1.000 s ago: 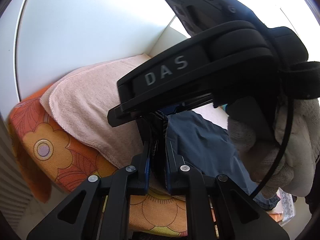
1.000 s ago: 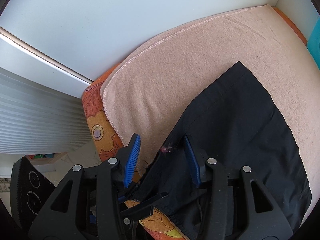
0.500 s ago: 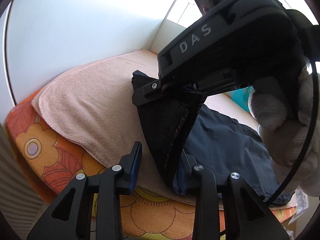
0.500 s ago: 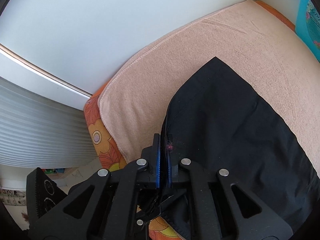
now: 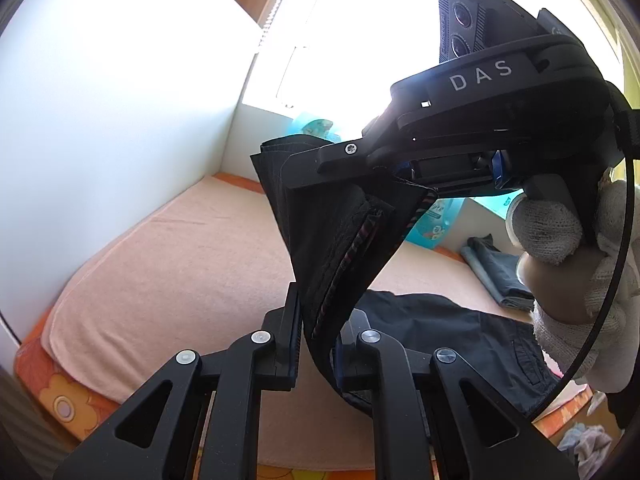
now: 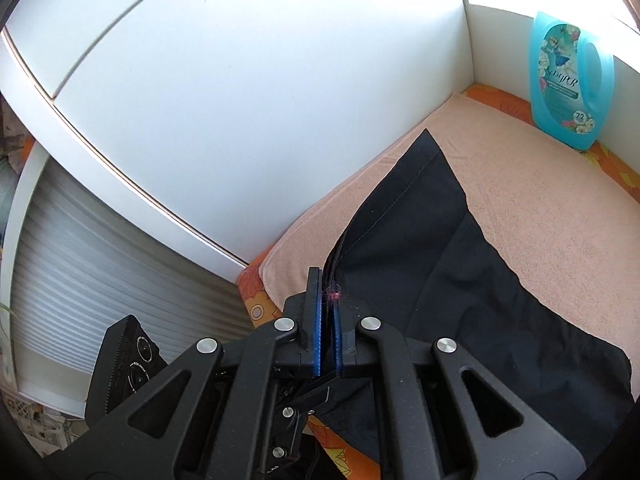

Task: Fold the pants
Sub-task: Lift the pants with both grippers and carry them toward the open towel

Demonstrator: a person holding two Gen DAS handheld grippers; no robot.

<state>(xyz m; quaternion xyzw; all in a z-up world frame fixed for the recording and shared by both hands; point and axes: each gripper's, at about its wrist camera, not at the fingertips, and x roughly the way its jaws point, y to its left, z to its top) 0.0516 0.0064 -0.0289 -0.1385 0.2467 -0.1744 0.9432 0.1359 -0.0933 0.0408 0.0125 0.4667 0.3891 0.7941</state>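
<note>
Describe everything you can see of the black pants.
The pants are black woven cloth with stitched hems and a striped inner waistband showing in the left wrist view. One edge is lifted and hangs in a taut fold. The right gripper is shut on it, and the left gripper has that edge between its fingers. The rest lies rumpled on the peach towel.
</note>
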